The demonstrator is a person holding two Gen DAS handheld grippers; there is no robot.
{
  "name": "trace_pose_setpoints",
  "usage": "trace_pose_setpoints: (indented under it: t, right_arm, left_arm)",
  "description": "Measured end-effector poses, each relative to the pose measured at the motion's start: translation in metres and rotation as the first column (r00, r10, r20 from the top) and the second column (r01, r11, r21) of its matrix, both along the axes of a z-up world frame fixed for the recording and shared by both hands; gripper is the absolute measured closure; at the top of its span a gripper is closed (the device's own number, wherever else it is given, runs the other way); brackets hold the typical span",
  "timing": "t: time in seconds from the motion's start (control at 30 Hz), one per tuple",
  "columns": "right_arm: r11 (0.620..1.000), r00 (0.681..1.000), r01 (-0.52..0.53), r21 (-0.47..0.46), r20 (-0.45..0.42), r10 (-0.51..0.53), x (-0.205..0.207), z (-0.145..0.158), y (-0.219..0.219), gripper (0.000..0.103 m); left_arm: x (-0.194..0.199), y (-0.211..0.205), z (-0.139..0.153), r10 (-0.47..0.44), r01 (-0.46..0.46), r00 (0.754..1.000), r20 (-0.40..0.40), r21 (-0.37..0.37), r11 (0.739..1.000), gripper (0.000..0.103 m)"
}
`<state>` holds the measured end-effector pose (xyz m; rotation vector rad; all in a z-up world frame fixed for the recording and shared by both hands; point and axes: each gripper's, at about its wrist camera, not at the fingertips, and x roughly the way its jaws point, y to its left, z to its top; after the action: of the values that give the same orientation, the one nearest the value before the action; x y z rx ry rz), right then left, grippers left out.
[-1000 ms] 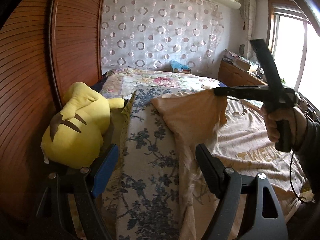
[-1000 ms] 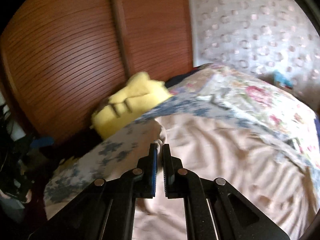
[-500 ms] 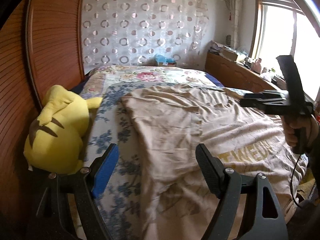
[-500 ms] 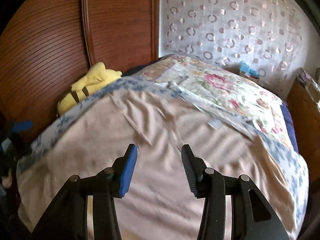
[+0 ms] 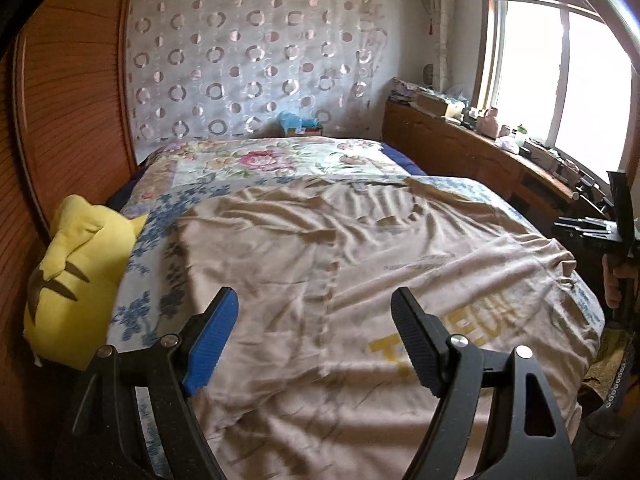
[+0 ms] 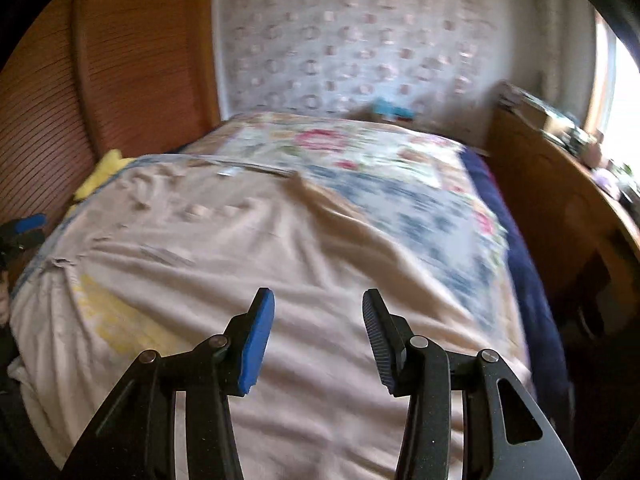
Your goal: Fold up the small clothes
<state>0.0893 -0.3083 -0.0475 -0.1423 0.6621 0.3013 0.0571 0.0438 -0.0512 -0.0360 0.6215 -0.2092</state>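
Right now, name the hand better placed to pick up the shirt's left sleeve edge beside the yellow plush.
Left. The left gripper hangs open over the beige shirt near the yellow plush; the right gripper, also open, sits toward the bed's other side.

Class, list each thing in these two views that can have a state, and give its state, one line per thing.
beige T-shirt: spread flat on the bed, wrinkled, unfolded
left gripper: open, empty, above the shirt
right gripper: open, empty, above the shirt
yellow plush toy: lying against the wooden panel
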Motion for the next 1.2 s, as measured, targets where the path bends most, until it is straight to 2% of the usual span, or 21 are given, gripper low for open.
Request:
trace_pose_setpoints:
  t: [0.17, 0.33, 0.53, 0.57, 0.7, 0.9, 1.03, 1.1, 1.2]
  right_arm:
    - [0.993, 0.993, 0.115, -0.038, -0.005, -0.115, -0.012, -0.006, -0.041, 0.055]
    - [0.985, 0.985, 0.161, -0.054, -0.054, -0.164, -0.004, -0.020, -0.055, 0.055]
    - [0.978, 0.976, 0.204, -0.044, -0.074, -0.207, 0.014, -0.019, -0.064, 0.055]
    - [0.977, 0.974, 0.210, -0.043, -0.076, -0.213, 0.009, -0.013, -0.067, 0.055]
    - [0.972, 0.968, 0.229, -0.043, -0.098, -0.233, 0.019, -0.020, -0.071, 0.055]
    - [0.977, 0.972, 0.201, -0.064, -0.115, -0.207, 0.021, -0.023, -0.073, 0.055]
    - [0.979, 0.973, 0.198, -0.042, -0.112, -0.202, 0.018, -0.023, -0.079, 0.055]
    - [0.982, 0.976, 0.187, -0.025, -0.113, -0.189, 0.016, -0.023, -0.082, 0.061]
    - [0.987, 0.981, 0.157, -0.031, -0.107, -0.159, 0.012, -0.023, -0.079, 0.077]
  left_arm:
    - [0.006, -0.020, 0.003, -0.020, 0.020, 1.000, 0.009, -0.002, 1.000, 0.023]
    - [0.008, -0.040, 0.006, -0.056, 0.056, 0.998, 0.001, -0.010, 0.998, 0.023]
    - [0.005, -0.060, 0.006, -0.097, 0.097, 0.995, -0.003, -0.011, 0.995, 0.023]
    - [0.005, -0.062, 0.005, -0.103, 0.103, 0.995, -0.005, -0.011, 0.995, 0.023]
    - [0.005, -0.072, 0.001, -0.117, 0.116, 0.993, -0.014, -0.011, 0.993, 0.023]
    - [0.003, -0.075, -0.006, -0.116, 0.116, 0.993, -0.030, -0.009, 0.993, 0.023]
    - [0.002, -0.075, -0.010, -0.113, 0.113, 0.993, -0.041, -0.012, 0.994, 0.023]
    - [0.002, -0.077, -0.012, -0.113, 0.113, 0.993, -0.044, -0.008, 0.994, 0.023]
    - [0.002, -0.077, -0.015, -0.109, 0.110, 0.993, -0.047, -0.001, 0.994, 0.023]
